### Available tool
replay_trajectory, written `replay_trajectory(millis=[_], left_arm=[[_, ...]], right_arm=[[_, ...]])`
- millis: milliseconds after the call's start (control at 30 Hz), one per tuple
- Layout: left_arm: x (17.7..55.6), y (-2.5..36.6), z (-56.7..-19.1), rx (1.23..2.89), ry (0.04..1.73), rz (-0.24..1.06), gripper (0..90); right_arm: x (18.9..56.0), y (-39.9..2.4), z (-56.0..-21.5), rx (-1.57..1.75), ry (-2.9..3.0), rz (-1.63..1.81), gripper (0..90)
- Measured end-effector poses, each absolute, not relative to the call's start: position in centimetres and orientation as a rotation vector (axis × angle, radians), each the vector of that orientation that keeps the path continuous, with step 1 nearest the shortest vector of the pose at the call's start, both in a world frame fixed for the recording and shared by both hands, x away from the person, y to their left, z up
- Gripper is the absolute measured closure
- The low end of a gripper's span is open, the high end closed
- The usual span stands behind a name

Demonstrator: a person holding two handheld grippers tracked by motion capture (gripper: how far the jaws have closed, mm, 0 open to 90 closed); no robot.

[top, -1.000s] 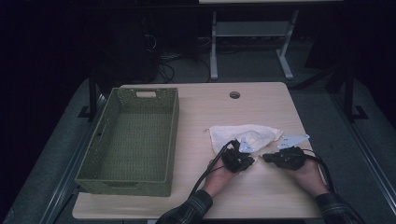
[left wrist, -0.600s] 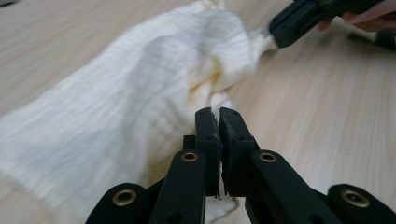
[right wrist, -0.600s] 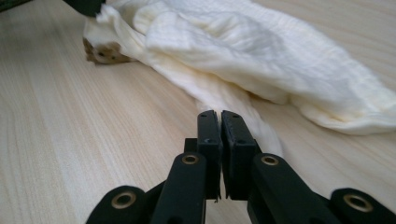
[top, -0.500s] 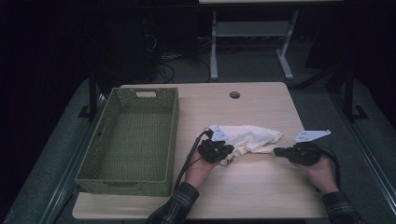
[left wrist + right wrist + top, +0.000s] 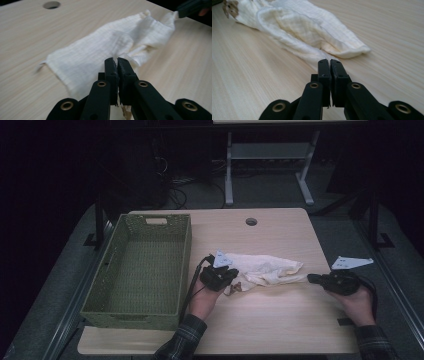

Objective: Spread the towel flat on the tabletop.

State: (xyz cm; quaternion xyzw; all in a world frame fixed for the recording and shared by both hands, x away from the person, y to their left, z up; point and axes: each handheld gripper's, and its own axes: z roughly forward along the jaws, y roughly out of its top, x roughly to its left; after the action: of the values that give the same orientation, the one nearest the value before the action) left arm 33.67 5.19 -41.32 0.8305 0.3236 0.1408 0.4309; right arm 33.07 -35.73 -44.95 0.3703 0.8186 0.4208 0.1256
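1. The cream cloth (image 5: pixel 262 268) lies on the wooden table (image 5: pixel 280 320), near the middle of it, just beside the green basket (image 5: pixel 140 270), which stands at about 9 o'clock from the cloth
2. The left gripper (image 5: pixel 219 279) is at the cloth's end at 9 o'clock. In the left gripper view its jaws are pressed together and a thin layer of the fabric (image 5: pixel 100 50) is pinched between them, so this corner is held
3. The right gripper (image 5: pixel 320 280) is at the opposite end, at about 3 o'clock. In the right gripper view its jaws are also together, and a narrow tail of the cloth (image 5: pixel 307 32) runs down to their tips. It looks clamped on that tail, though the very edge is hidden behind the tips
4. Between the two grippers the cloth is drawn out long, but it is not flat: the middle is bunched, one part is folded over, and a small brown mark (image 5: pixel 230 7) shows at the far end in the right gripper view
5. My judgement: both ends are taken, so the grasping part is done. What is left is to spread or fold the cloth properly and, probably, to bring it to the basket, which has nothing in it now
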Motion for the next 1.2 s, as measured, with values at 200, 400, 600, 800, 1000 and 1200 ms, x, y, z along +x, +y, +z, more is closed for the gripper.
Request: replay_trajectory(millis=[200,400,600,800,1000,1200], left_arm=[[33.9,6.1,-41.0,2.034,0.871,0.389,87.0],[33.0,6.1,-40.9,2.044,0.851,0.38,87.0],[31.3,6.5,-41.2,2.074,0.859,0.36,87.0],[29.2,7.1,-41.8,2.096,0.875,0.321,86.9],[28.0,6.4,-42.5,2.15,0.874,0.292,86.7],[27.4,6.5,-42.6,2.156,0.885,0.29,86.7]], right_arm=[[32.8,-38.0,-44.5,1.134,2.321,1.256,87.4],[32.1,-38.1,-44.3,1.115,2.327,1.267,87.4],[30.7,-37.8,-44.5,1.08,2.367,1.287,87.3],[28.6,-37.0,-44.9,1.012,2.451,1.287,87.1],[26.5,-36.0,-45.8,0.966,2.553,1.251,87.1],[25.1,-36.8,-45.9,0.958,2.562,1.3,87.1]])
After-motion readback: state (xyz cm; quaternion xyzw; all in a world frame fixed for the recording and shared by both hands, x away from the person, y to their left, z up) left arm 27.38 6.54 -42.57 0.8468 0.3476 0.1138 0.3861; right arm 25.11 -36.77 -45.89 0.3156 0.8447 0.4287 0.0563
